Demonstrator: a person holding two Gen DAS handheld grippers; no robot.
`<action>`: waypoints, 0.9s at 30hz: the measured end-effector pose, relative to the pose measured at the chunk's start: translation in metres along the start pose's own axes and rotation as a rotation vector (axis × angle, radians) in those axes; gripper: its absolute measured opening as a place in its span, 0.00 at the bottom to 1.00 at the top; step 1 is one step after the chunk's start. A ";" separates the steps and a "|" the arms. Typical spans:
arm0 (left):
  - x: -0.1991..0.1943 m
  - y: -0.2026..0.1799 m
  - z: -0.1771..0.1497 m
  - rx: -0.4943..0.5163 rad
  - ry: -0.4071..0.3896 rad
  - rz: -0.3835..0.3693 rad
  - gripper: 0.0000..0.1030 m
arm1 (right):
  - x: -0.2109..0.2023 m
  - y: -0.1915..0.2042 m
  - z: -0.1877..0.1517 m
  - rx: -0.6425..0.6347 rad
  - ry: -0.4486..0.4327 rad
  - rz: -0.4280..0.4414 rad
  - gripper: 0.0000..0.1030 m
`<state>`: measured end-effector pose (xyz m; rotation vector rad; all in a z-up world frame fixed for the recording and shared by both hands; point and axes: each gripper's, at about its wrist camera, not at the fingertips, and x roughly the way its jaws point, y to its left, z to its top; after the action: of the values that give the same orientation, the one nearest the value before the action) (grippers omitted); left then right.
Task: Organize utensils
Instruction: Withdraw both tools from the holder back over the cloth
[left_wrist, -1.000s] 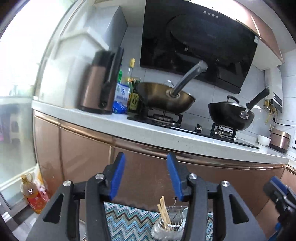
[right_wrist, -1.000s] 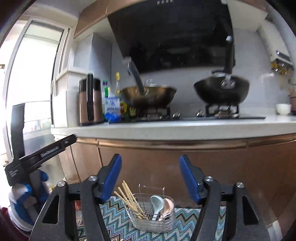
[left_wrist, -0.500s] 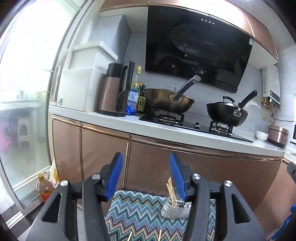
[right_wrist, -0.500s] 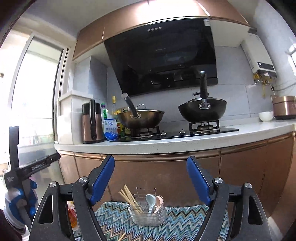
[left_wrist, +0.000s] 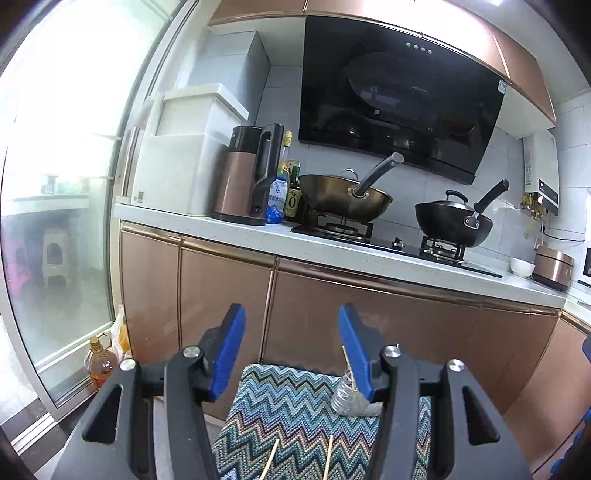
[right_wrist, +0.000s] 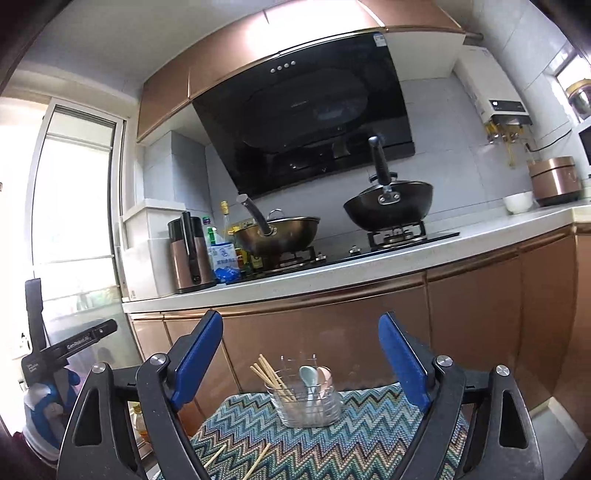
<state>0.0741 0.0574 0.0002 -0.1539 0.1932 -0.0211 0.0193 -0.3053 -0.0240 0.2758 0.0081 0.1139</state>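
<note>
The left gripper (left_wrist: 290, 347) hovers with blue-padded fingers spread wide, empty, over the zigzag-patterned woven mat (right_wrist: 332, 439). Two loose wooden chopsticks (right_wrist: 236, 459) lie on its near edge. Further right, the right gripper (right_wrist: 301, 362), equally wide and empty, faces the wire-and-glass utensil holder (right_wrist: 304, 400) containing chopsticks and ceramic spoons (right_wrist: 312, 376).

Left tool (left_wrist: 291, 347) black, blue pads (left_wrist: 231, 345), silver screws (left_wrist: 192, 352)

The left tool (left_wrist: 291, 347) and the right tool (right_wrist: 301, 363) both stand wide apart, gripping nothing, pointing forward.
</note>
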 end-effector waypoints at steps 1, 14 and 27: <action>-0.003 0.001 0.000 0.000 -0.001 0.003 0.49 | -0.003 -0.001 0.000 0.004 -0.004 -0.007 0.83; -0.025 0.009 -0.009 0.013 0.018 0.018 0.51 | -0.030 -0.008 0.001 0.027 -0.030 -0.042 0.83; 0.007 0.025 -0.038 -0.002 0.141 0.052 0.51 | -0.017 -0.013 -0.011 0.027 0.016 -0.092 0.83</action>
<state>0.0734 0.0765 -0.0421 -0.1497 0.3381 0.0203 0.0033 -0.3170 -0.0382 0.3009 0.0382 0.0250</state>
